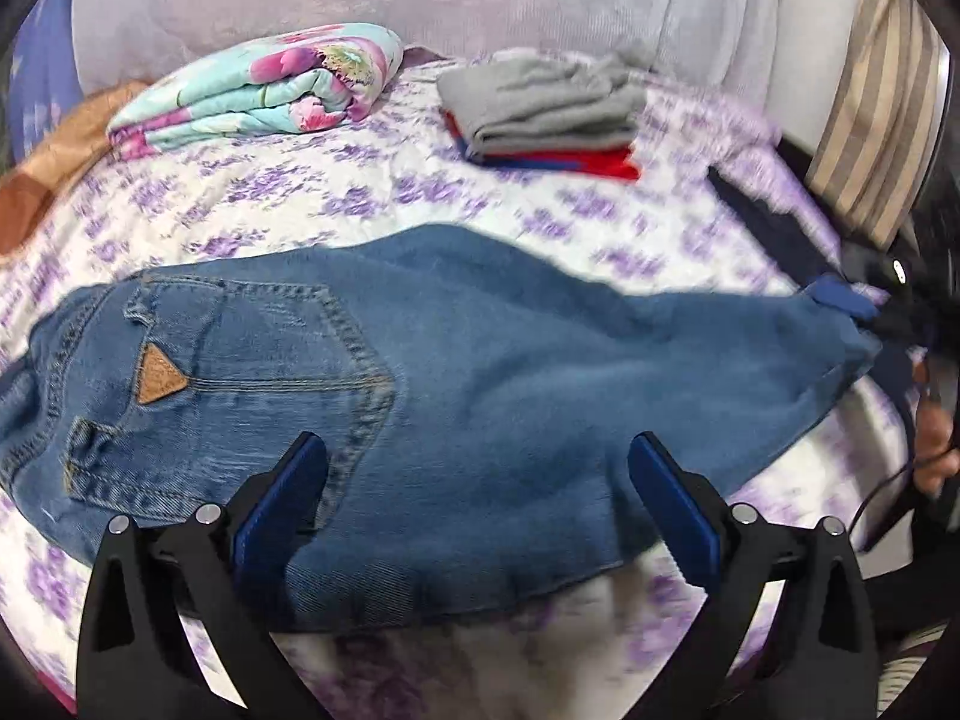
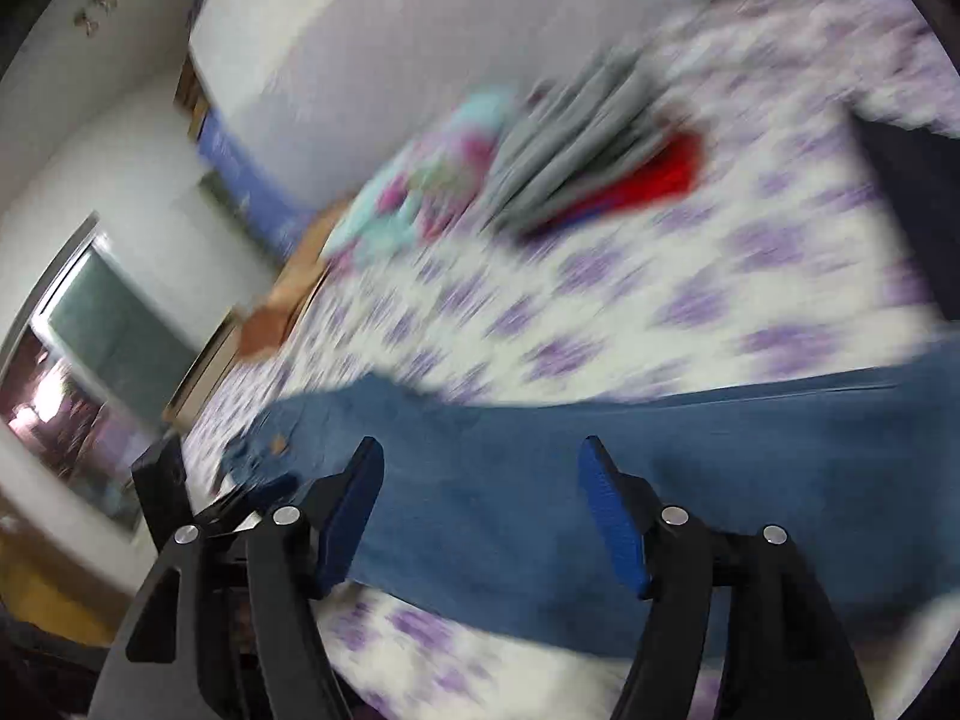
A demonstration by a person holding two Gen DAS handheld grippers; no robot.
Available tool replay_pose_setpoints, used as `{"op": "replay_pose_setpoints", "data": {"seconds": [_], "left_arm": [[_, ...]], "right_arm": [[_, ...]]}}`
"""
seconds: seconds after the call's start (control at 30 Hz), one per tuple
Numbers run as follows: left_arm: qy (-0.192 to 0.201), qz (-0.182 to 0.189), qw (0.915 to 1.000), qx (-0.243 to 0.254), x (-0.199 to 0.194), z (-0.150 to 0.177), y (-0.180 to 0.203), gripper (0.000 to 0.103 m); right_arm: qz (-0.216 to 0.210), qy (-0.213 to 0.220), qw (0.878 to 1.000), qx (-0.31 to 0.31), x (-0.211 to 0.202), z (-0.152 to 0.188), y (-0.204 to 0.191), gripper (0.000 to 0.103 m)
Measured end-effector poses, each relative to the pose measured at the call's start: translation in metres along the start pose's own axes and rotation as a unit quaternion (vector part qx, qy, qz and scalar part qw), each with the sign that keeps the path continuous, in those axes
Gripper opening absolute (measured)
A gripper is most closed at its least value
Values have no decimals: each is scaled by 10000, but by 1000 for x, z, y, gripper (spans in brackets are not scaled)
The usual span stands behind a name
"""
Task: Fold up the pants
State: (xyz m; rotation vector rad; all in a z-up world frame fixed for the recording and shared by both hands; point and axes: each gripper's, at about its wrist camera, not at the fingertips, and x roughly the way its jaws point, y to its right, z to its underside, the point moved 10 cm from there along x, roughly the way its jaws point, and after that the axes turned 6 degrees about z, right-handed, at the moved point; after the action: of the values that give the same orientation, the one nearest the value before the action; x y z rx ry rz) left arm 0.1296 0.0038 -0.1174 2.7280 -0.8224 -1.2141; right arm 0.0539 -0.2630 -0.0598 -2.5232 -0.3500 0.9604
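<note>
Blue jeans (image 1: 480, 372) lie flat across the bed, back pocket with a brown triangle patch at the left, legs running right. My left gripper (image 1: 477, 456) is open, its blue pads just above the near edge of the jeans. In the left wrist view the right gripper (image 1: 864, 306) shows at the leg end, far right. In the blurred right wrist view the jeans (image 2: 540, 456) stretch across, and my right gripper (image 2: 480, 468) is open over the denim, holding nothing.
The bed has a white sheet with purple flowers (image 1: 300, 204). A folded floral blanket (image 1: 258, 90) lies at the back left. A stack of folded grey and red clothes (image 1: 540, 114) lies at the back right. A dark garment (image 1: 774, 222) lies at the right.
</note>
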Motion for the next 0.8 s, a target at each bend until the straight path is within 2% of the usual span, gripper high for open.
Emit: {"op": "replay_pose_setpoints", "data": {"seconds": [0.1, 0.17, 0.23, 0.27, 0.33, 0.4, 0.53, 0.6, 0.7, 0.8], "left_arm": [[136, 224, 9997, 4, -4, -5, 18, 98], [165, 440, 9988, 123, -1, -5, 36, 98], [70, 638, 9975, 281, 8, -6, 54, 98], [7, 682, 9971, 325, 14, -5, 60, 98], [-139, 825, 9958, 371, 25, -5, 73, 98], [-263, 957, 9940, 452, 36, -4, 86, 98], [-543, 1135, 9909, 476, 51, 9, 100, 98], [-657, 1056, 9910, 487, 58, 17, 98, 98], [-638, 1047, 9913, 487, 58, 20, 98, 98], [-608, 1047, 9914, 494, 61, 18, 99, 98]], "right_arm": [[655, 245, 9932, 927, -52, 14, 80, 69], [947, 236, 9797, 1751, -75, 38, 128, 69], [991, 299, 9701, 2197, -78, 51, 148, 69], [884, 327, 9648, 2457, -79, 56, 159, 69], [643, 473, 9599, 2689, -71, 55, 166, 70], [556, 501, 9582, 2760, -60, 52, 168, 81], [754, 560, 9547, 2824, -55, 50, 173, 81], [682, 582, 9507, 2969, -57, 52, 171, 78], [360, 350, 9446, 3243, -63, 66, 155, 78], [542, 393, 9452, 3195, -73, 74, 157, 79]]}}
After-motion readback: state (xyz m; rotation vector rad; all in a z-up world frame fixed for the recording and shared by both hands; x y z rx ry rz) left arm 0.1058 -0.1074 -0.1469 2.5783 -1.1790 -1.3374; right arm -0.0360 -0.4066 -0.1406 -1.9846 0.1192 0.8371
